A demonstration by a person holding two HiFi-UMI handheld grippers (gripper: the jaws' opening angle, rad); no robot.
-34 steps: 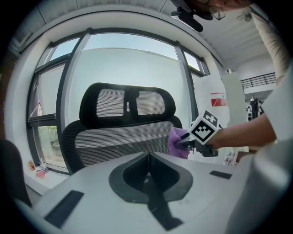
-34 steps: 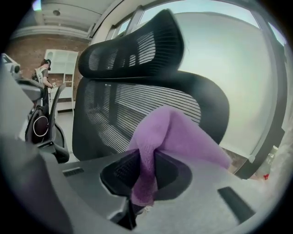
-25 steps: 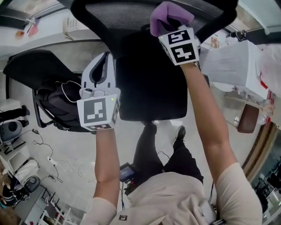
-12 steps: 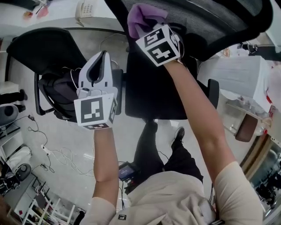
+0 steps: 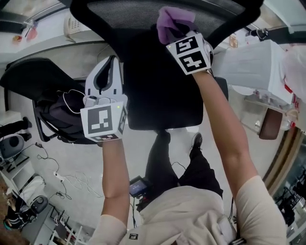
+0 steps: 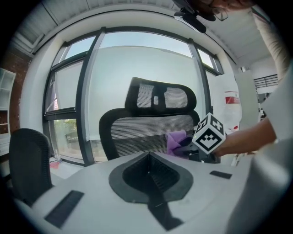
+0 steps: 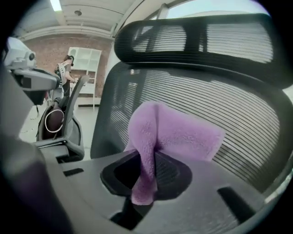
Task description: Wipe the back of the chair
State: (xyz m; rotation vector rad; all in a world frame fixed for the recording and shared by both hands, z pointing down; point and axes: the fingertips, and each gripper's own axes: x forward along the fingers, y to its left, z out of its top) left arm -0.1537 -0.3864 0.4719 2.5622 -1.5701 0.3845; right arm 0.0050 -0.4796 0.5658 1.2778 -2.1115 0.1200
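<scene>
Looking down from my head, I count two chairs. My right claw (image 5: 178, 32) presses one purple cloth (image 5: 173, 19) against the mesh back (image 5: 129, 12) of the nearer one. My left claw (image 5: 110, 62) hangs below and left of that mesh back, apart from it and beside the black seat (image 5: 162, 95). The second chair (image 5: 28, 76) stands well left of the mesh back.

In the left gripper view, my two jaws are pressed together with nothing between them. The mesh back stands ahead of them, topped by a single headrest (image 6: 158, 98). The cloth lies against its lower right part, with my right claw's marker cube just beside it.

In the right gripper view, my two jaws pinch a fold of the cloth. The rest of it bunches above them, touching the ribbed mesh back. One person (image 7: 68, 68) stands far off, left of the mesh back.
</scene>
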